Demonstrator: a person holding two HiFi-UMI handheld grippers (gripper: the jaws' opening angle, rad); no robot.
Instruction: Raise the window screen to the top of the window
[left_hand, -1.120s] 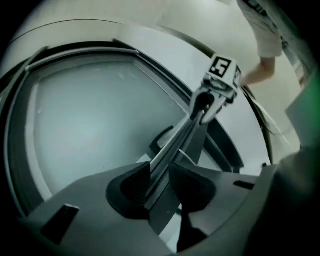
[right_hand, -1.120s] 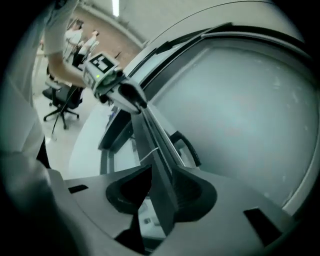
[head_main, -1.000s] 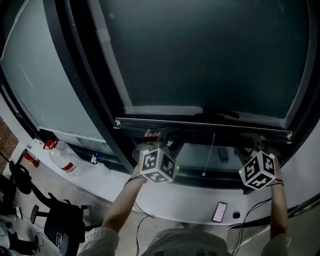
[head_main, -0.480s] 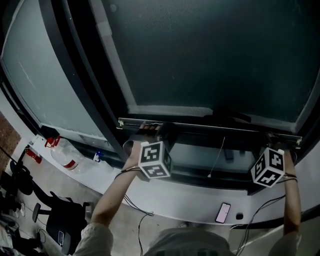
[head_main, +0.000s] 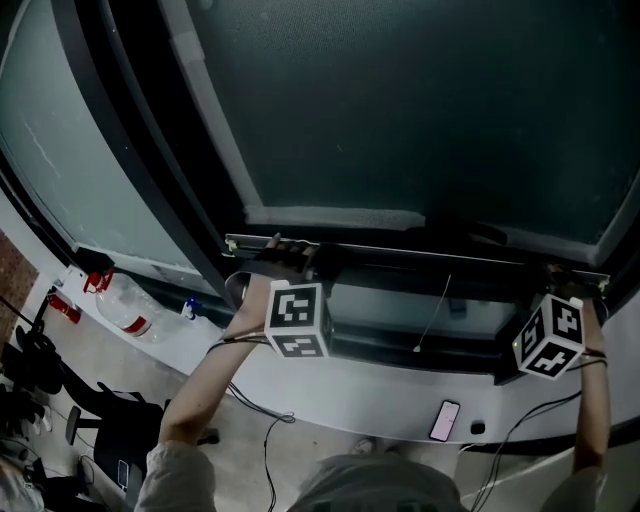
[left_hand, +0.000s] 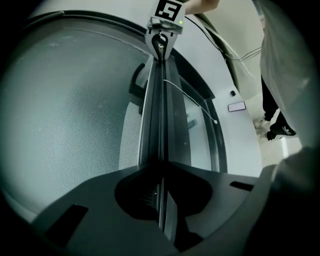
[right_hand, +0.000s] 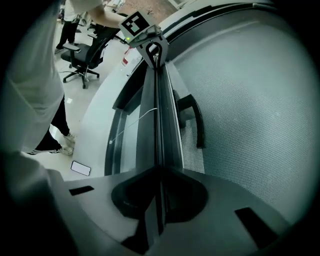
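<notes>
Window screen (head_main: 400, 100): grey mesh fills the pane above and beyond both sets of jaws. It is down, not at the top.
Bottom rail (head_main: 420, 255) of the screen: long dark bar that runs from one gripper's jaws to the other's and sits low in the window, just above the lower frame.
White sill (head_main: 350, 400): below both jaws, on the person's side.
Office chair (head_main: 125, 440): on the floor, well below and outboard of the left jaws.
Left gripper (head_main: 290, 255): jaws clamped on the rail's left end; the rail edge runs straight out between them (left_hand: 161, 200).
Right gripper (head_main: 565, 278): jaws have just been closing and now pinch the rail's right end, rail between the pads (right_hand: 159, 200).
Dark handle (right_hand: 197, 120): on the mesh side of the rail, ahead of the right jaws.
Pull cord (head_main: 435, 310): hangs off the rail between the two grippers, nearer the right jaws.
Phone (head_main: 440, 422): flat on the sill, below the cord, well apart from either jaw.
</notes>
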